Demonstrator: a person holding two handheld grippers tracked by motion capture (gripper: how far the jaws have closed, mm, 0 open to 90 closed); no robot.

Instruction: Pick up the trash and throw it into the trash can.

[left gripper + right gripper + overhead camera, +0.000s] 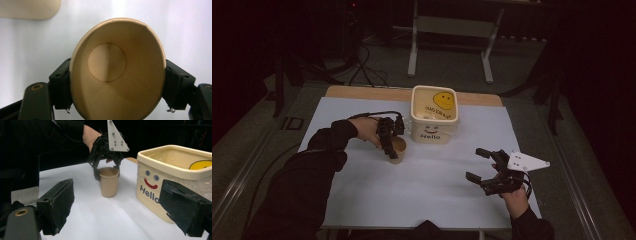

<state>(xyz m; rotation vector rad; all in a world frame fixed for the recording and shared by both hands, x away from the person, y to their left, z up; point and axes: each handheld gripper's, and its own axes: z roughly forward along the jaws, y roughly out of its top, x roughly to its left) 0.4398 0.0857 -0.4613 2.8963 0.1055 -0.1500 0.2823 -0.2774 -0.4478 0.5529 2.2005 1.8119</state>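
Tan paper cup [397,149] squeezed in our left gripper [388,145], cream plastic "Hello" tub [433,131] just beside it, our right gripper [484,167] wide open, empty.

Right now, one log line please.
left gripper: shut on paper cup | right gripper: open, empty | tub: beside cup

On the table: 1 paper cup [397,150], tan, upright. 1 cream plastic tub [434,116] printed with "Hello" and 1 yellow smiley face [444,99]. 2 handheld grippers: 1 left gripper [390,144], 1 right gripper [478,165]. 1 white table sheet [422,190]. 1 grey three-cornered plate [526,162] on the right gripper.
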